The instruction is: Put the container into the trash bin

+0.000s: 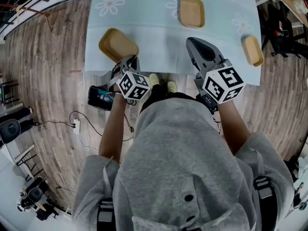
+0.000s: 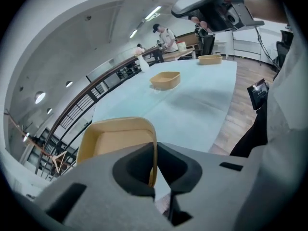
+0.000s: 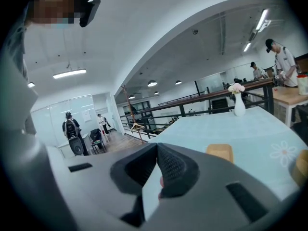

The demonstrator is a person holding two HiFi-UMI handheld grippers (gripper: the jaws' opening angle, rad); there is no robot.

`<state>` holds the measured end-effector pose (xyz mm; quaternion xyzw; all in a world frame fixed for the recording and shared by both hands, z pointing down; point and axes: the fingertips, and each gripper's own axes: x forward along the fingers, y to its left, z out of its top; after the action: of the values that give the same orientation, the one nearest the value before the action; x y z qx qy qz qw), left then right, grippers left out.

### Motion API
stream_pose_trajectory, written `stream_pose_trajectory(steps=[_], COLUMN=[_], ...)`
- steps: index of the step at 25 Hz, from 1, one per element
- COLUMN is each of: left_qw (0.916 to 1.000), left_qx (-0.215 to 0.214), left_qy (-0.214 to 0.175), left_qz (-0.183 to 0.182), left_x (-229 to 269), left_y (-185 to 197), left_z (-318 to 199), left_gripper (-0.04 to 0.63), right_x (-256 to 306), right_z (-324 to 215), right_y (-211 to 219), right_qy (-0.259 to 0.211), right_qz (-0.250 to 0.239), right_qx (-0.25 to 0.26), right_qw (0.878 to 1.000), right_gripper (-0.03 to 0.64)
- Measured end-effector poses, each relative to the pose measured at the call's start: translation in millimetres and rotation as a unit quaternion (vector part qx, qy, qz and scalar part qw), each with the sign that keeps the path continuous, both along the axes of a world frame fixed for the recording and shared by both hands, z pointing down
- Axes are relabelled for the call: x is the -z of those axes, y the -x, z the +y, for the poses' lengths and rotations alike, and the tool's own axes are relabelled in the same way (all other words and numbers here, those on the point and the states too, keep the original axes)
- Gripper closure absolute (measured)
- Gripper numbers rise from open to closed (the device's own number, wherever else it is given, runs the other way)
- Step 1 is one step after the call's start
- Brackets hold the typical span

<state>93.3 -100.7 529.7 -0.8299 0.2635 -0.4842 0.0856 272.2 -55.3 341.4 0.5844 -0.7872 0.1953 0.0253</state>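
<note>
A tan rectangular container hangs over the near left edge of the light blue table. My left gripper is shut on its near rim. In the left gripper view the thin wall of the container is pinched between the pads of my left gripper. My right gripper hovers over the table's near edge, shut, with nothing in it. Its pads meet in the right gripper view. No trash bin shows in any view.
Two more tan containers lie on the table, one at the far middle and one at the right edge. A white vase stands at the table's end. A phone and cables lie on the wooden floor at the left.
</note>
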Motion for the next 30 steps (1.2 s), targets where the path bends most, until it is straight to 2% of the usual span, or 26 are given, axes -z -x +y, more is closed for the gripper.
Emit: stream_pose_trajectory(steps=[3,6,11,18,21,23,30], left_qw=[0.9989,0.9941,0.9738,0.9427,0.931,0.9266,0.9233], left_qx=[0.047,0.108,0.226,0.329,0.359,0.37,0.379], left_qy=[0.0,0.005,0.011,0.017,0.025,0.031,0.056], left_qz=[0.0,-0.01,-0.027,-0.055,-0.058,-0.058,-0.03], left_x=[1,0,-9,-13,-24,-33,-66], left_y=[31,80,172,278,309,322,352], left_z=[10,20,53,113,132,139,135], left_gripper=[0.566,0.566,0.566,0.566,0.566,0.566,0.566], right_x=[-1,0,-6,-14,-28,-37,-63], right_z=[-10,-28,-42,-30,-27,-25,-25], right_y=[24,67,152,251,284,299,344], right_qy=[0.001,0.001,-0.002,0.01,0.021,0.029,0.06], right_qz=[-0.006,-0.014,-0.029,-0.035,-0.039,-0.034,0.007], right_qx=[0.041,0.1,0.212,0.32,0.351,0.365,0.389], right_qw=[0.999,0.995,0.977,0.947,0.935,0.93,0.919], right_gripper=[0.592,0.592,0.592,0.592,0.591,0.592,0.592])
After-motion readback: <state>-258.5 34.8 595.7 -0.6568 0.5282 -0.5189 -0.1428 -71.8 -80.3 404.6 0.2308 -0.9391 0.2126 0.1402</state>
